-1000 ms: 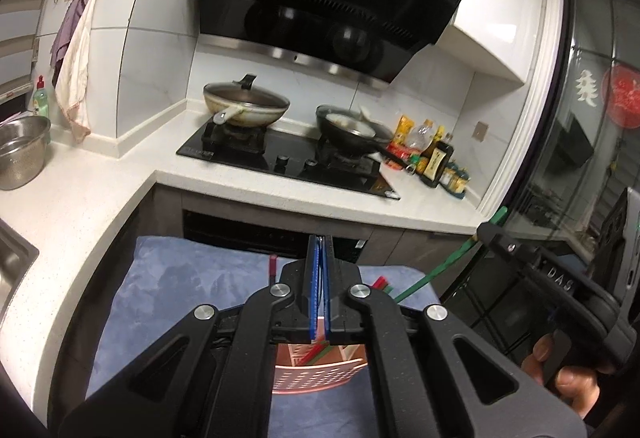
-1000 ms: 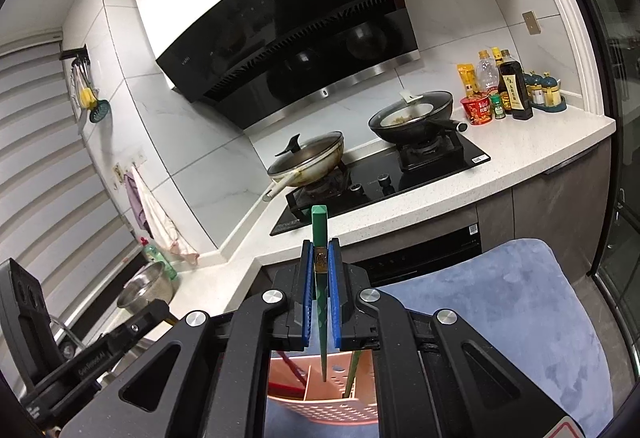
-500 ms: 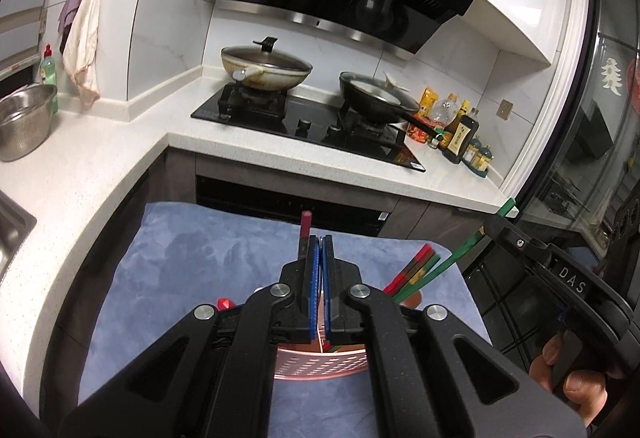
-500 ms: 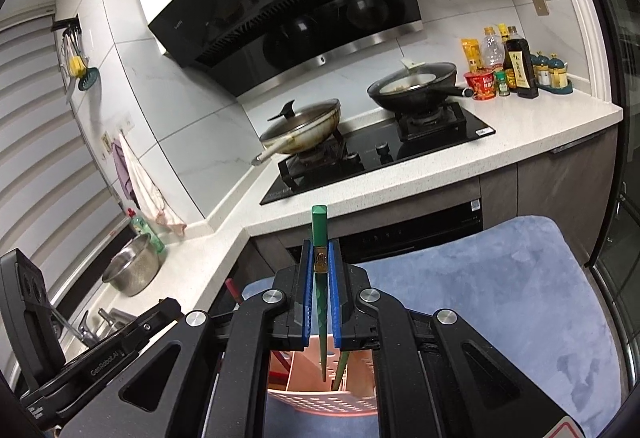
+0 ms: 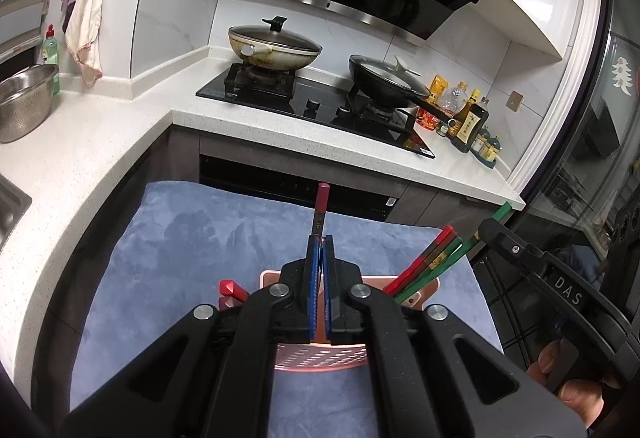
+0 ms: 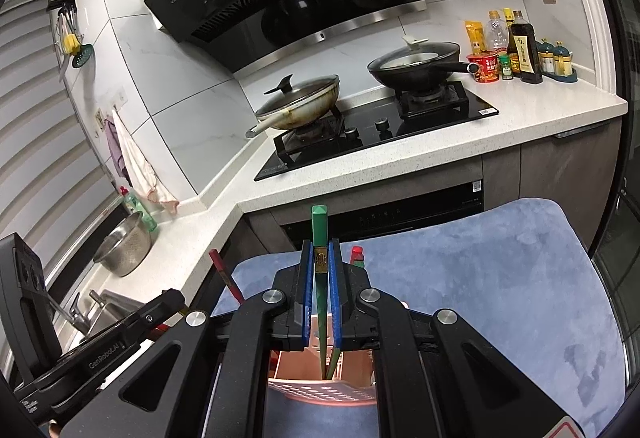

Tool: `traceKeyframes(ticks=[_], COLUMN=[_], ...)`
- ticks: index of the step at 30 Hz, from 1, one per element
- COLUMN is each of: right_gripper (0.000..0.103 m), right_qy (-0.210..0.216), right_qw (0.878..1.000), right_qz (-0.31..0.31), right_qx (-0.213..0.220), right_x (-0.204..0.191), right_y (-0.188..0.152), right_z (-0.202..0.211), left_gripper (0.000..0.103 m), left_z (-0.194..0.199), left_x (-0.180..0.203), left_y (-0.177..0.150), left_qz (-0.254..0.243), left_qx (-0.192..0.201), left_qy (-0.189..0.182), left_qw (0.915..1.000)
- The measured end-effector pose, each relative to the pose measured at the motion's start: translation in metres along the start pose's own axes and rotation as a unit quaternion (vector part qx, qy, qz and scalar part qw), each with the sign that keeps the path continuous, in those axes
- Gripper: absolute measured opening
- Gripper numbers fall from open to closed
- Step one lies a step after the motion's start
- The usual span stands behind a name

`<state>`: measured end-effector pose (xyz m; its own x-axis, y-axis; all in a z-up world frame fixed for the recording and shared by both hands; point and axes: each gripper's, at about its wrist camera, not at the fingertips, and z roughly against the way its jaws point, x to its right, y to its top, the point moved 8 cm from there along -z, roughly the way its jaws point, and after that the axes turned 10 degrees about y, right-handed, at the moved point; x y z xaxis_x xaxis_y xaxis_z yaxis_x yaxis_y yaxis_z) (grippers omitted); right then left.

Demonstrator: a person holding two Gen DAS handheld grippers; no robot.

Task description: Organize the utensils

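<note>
Item: our left tongs [image 5: 320, 250] clench a red chopstick [image 5: 321, 204]; right tongs [image 6: 321, 270] clench a green chopstick [image 6: 319, 234], both upright for dropping into the pink holder [image 6: 320, 390] directly below.

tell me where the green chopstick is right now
The green chopstick is clamped upright in the right gripper, its lower end inside the pink basket.

Left gripper [image 5: 320, 250] and right gripper [image 6: 321, 258], jaws clamped, each angled downward above the pink basket [image 5: 320, 358].
</note>
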<state>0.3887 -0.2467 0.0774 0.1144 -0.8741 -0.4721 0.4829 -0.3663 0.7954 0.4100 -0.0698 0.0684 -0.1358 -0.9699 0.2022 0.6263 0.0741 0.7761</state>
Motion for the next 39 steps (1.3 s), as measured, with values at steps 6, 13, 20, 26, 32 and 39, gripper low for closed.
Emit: traceKeyframes(ticks=[6,13,20,26,32,39], right_gripper=[0.02,0.029,0.037,0.047,0.057,0.061], right_qy=[-0.009,-0.014,-0.025,-0.049,-0.07,-0.081], right_qw=[1.0,1.0,0.999,0.995,0.991,0.988], right_qz=[0.001,0.017,0.048,0.076,0.1,0.105], right_qx=[0.004,0.01,-0.005,-0.029,-0.06,-0.083], right_x=[0.003,-0.003,-0.016,-0.024,-0.031,-0.036], right_y=[-0.001,0.0,-0.013,-0.036,-0.071,-0.1], right_z=[0.005,0.019,0.036,0.052,0.068,0.081], left_gripper=[0.019,0.029,0.034,0.047,0.055,0.056], left_z=[0.002,0.017,0.033,0.05,0.061,0.065], left_x=[-0.002,0.0,0.003,0.0,-0.001,-0.001], left_y=[-0.001,-0.002,-0.014,-0.032,-0.058,-0.088], left_qz=[0.006,-0.011,-0.03,-0.042,-0.062,-0.074], left_qx=[0.003,0.024,0.028,0.027,0.013,-0.017], left_qy=[0.01,0.037,0.066,0.097,0.131,0.151], left_qw=[0.9999,0.9989,0.997,0.994,0.9893,0.9856])
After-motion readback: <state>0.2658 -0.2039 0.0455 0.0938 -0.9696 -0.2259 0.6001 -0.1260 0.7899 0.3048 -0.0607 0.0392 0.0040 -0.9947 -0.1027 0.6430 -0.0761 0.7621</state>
